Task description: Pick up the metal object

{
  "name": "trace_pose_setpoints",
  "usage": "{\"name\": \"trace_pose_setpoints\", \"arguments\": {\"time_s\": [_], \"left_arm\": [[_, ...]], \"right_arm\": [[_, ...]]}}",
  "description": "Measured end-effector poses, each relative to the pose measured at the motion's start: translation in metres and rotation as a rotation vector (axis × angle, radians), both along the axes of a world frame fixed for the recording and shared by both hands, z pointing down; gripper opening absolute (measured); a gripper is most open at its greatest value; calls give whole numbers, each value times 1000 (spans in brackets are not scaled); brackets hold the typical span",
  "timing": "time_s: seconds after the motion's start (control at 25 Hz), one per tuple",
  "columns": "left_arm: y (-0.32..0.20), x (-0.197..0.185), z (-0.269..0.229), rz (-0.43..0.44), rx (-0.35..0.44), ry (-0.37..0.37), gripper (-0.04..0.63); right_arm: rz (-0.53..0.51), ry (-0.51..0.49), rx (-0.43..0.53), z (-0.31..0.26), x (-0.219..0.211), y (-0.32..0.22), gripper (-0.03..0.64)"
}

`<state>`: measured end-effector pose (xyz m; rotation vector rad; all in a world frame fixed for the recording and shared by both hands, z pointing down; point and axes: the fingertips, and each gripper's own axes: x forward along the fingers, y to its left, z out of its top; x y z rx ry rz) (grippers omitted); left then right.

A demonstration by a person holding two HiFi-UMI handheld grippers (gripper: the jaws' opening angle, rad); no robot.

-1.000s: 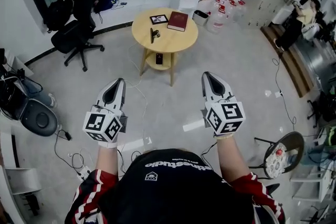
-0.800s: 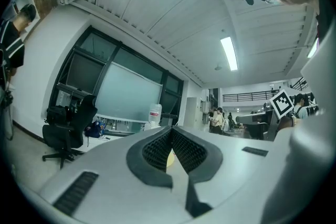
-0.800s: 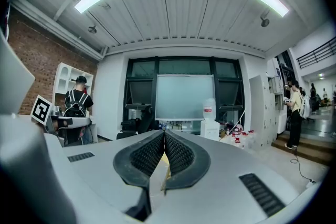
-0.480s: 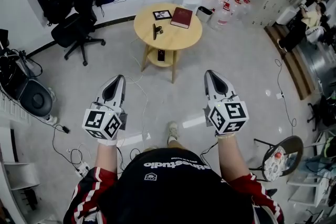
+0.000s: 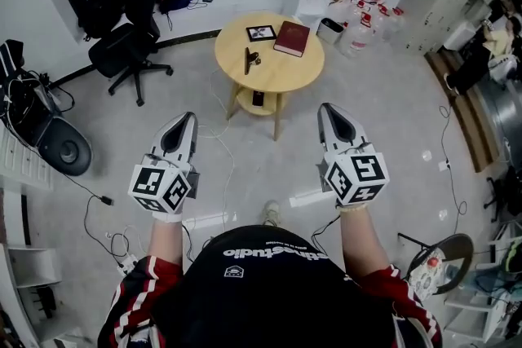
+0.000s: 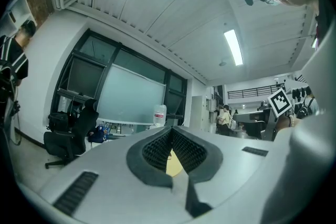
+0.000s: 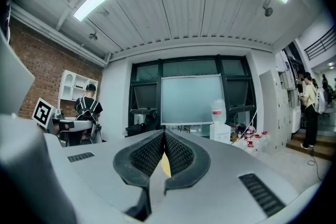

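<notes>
Holding left claw [image 5: 184, 123] and right claw [image 5: 329, 115] pressed together, empty, well short of the tabletop [image 5: 285, 73]; judging the approach in hand; metal object [image 5: 249, 59] lying on that tabletop beside the red book [image 5: 291, 37]; next calling for closing in and parting one claw.

One line of print on the shirt, barely legible

White lettering [image 5: 275, 253] runs across the black shirt [image 5: 269, 297] in the head view. It seems to end in "studio"; the rest is too small to read. A small white badge [image 5: 235, 273] beneath it cannot be read. The left marker cube [image 5: 161, 190] and the right marker cube [image 5: 356, 178] bear black-and-white square codes, no letters.
</notes>
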<state>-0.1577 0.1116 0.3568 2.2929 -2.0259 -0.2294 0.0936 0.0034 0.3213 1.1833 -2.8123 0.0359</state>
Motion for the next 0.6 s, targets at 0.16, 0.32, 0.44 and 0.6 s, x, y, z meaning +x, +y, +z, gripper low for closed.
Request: {"name": "trace_pose_setpoints", "arguments": {"time_s": [0.16,0.32,0.44,0.6], "left_arm": [[-29,1,-3,-11,-1,-2,17],[-58,5,1,-14,-11,-2,17],[-81,10,2,-11,-22,-8,17],[-110,19,0,-7,-31,-22,17]], "right_arm": [[-14,-3,0,-1,0,-31,29],[-23,-1,-10,5,2,-62,29],[-28,-5,-22,8,4,-84,29],[-39,-16,-34,10,7,-112,29]]}}
